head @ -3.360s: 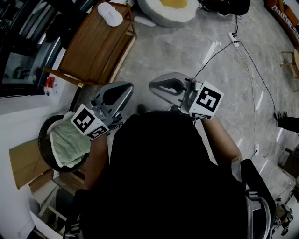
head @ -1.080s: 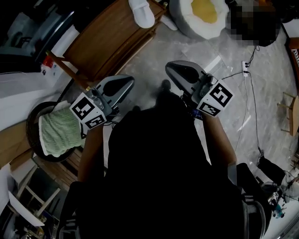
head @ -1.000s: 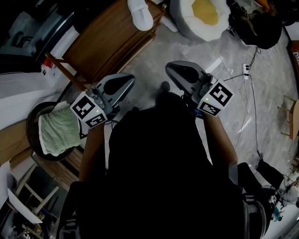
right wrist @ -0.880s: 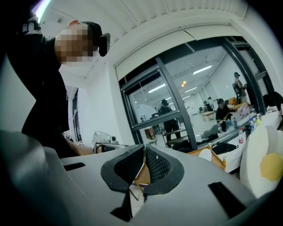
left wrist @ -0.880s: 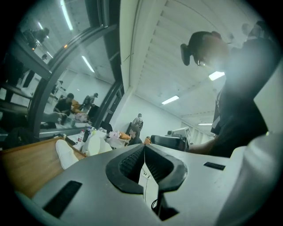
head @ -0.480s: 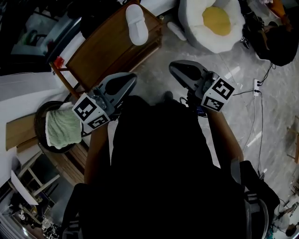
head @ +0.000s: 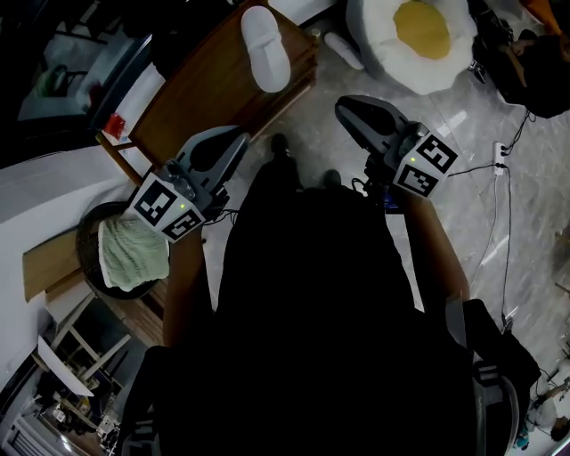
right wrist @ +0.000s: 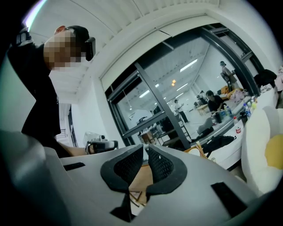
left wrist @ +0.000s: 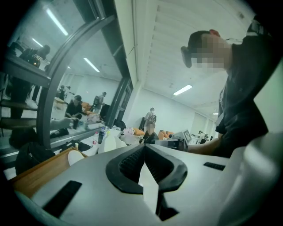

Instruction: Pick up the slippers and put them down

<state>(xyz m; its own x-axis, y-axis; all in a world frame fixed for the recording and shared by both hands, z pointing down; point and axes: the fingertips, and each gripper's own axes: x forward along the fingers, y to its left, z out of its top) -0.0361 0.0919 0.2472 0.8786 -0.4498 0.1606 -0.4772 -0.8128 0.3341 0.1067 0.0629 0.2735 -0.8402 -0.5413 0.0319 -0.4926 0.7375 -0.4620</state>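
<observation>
Pickup not started — left gripper (head: 239, 140) and right gripper (head: 345, 108) are clenched empty, white soft slipper (head: 265, 46) lies ahead on brown wooden table (head: 203, 91), untouched.

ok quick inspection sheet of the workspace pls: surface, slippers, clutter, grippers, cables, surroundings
surface: wooden table, ahead of the left gripper
job's things: white slipper lying on the table; second slipper on the floor beside the egg-shaped cushion
clutter: green towel in a dark round basket
grippers: left gripper shut, empty; right gripper shut, empty
cables: white cable and power strip on the floor
surroundings: glass partition with people behind it
</observation>
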